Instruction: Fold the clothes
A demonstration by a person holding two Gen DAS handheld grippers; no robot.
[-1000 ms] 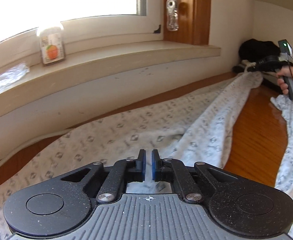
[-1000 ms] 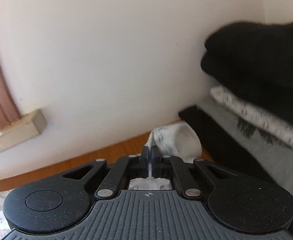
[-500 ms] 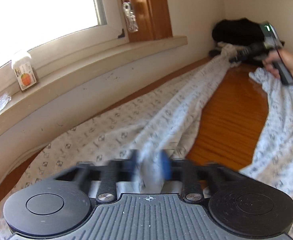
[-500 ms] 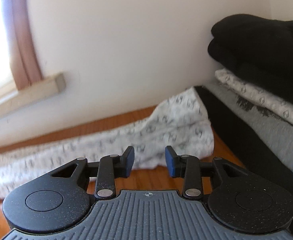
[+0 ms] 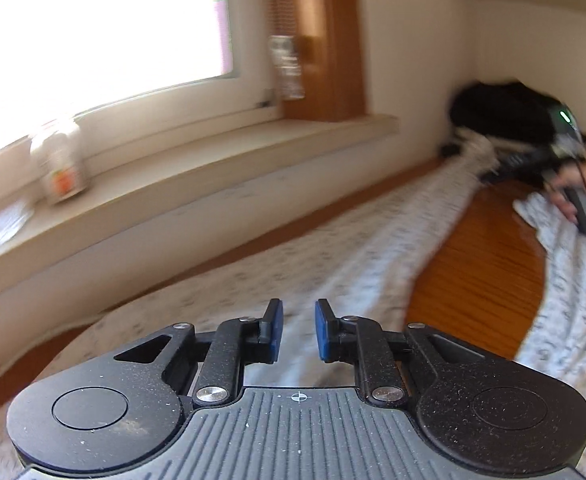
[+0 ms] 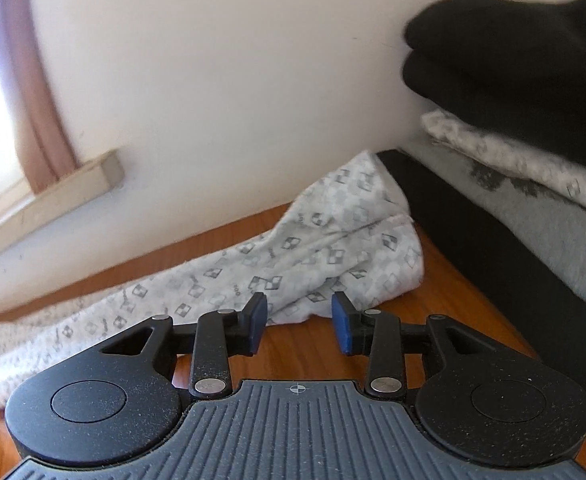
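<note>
soft printed cloth garment [image 6: 333, 240] on glossy wooden table [image 5: 481, 280]

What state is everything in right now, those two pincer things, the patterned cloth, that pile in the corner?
Left gripper: open, empty, over the cloth.
Right gripper: open, empty.
Patterned garment: unfolded, stretched along the wooden table.
Clothes pile: folded, stacked, black on top.

— What does my left camera give you?

— My left gripper [image 5: 297, 330] hangs over the patterned garment [image 5: 333, 256], blue pads parted, nothing between them. Far right, a hand [image 5: 577, 192] grips the other gripper [image 5: 489, 172] beside dark folded clothes [image 5: 505, 110]. Everything's blurred.
</note>
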